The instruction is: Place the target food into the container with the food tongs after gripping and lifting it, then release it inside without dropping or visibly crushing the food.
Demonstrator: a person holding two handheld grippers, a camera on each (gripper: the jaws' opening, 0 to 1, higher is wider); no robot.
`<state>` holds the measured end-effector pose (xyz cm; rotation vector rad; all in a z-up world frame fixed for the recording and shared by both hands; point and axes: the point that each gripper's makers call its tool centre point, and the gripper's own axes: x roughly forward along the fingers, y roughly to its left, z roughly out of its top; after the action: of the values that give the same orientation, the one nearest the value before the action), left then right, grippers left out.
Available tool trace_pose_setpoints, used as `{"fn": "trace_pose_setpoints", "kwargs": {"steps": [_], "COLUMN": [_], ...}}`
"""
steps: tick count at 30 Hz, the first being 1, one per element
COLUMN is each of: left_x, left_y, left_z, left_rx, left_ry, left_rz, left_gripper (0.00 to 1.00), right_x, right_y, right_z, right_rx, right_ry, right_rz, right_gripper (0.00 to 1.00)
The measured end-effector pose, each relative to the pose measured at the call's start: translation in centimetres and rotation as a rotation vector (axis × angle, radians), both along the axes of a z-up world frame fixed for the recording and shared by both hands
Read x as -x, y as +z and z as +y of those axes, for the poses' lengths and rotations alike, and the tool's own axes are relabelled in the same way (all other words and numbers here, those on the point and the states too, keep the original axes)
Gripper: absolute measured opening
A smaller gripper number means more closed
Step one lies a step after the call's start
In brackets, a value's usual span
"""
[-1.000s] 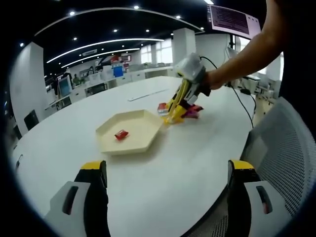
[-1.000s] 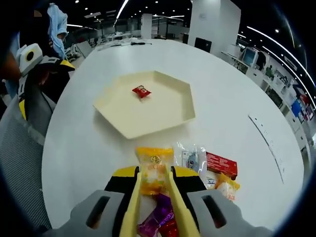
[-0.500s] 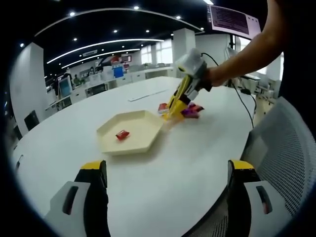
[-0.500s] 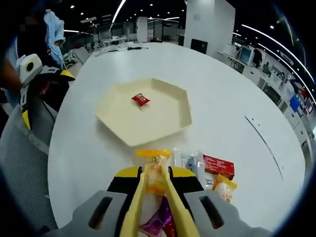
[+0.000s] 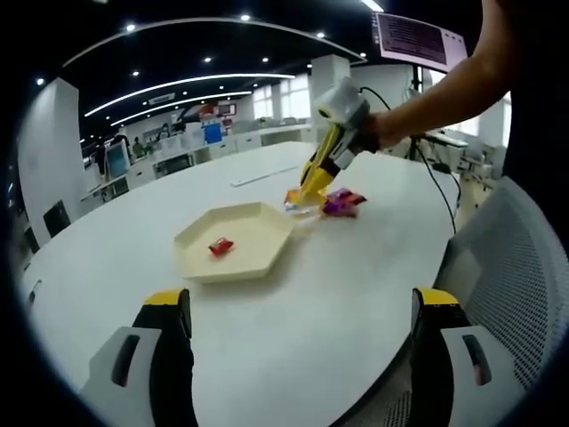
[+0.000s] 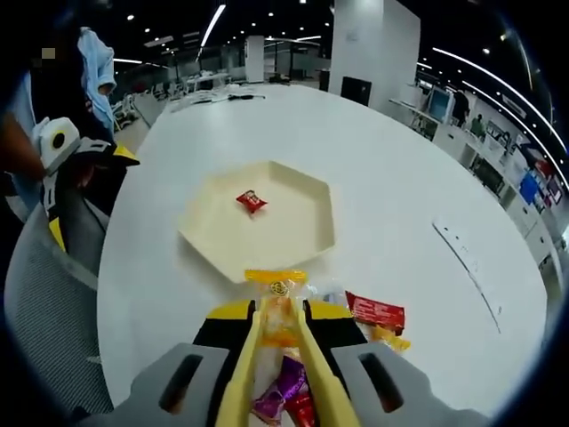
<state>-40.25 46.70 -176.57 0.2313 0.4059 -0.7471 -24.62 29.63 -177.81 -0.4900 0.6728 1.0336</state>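
A white desk in an open office carries a cream hexagonal tray holding one red snack. The right gripper has yellow tongs pinched on an orange packet, lifted above the other snacks. The left gripper hangs with its fingers spread wide, empty.

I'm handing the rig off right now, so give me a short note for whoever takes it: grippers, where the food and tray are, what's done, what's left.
Right gripper: shut on the yellow snack packet, held in yellow tongs, lifted above the table.
Left gripper: open, holding nothing, low over the table's near edge.
Hexagonal tray: just ahead of the packet, one small red packet already inside.
Snack pile: red, purple and yellow packets on the table beside the tongs.
Done: packet gripped and lifted.
Left: carry it over the tray, lower, release gently inside.
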Motion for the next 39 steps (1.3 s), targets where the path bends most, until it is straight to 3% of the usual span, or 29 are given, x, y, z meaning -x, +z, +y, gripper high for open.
{"fn": "trace_pose_setpoints", "kwargs": {"steps": [14,39], "left_x": [-0.2,-0.1], "left_y": [0.1,0.0], "left_z": [0.2,0.2], "left_rx": [-0.002,-0.022], "left_ry": [0.009,0.010], "left_rz": [-0.007,-0.016], "left_gripper": [0.99,0.99], "right_x": [-0.5,-1.8], "right_y": [2.6,7.4], "right_z": [1.4,10.5], "right_rx": [-0.013,-0.057], "right_ry": [0.030,0.146], "right_rz": [-0.038,-0.079], "right_gripper": [0.20,0.20]}}
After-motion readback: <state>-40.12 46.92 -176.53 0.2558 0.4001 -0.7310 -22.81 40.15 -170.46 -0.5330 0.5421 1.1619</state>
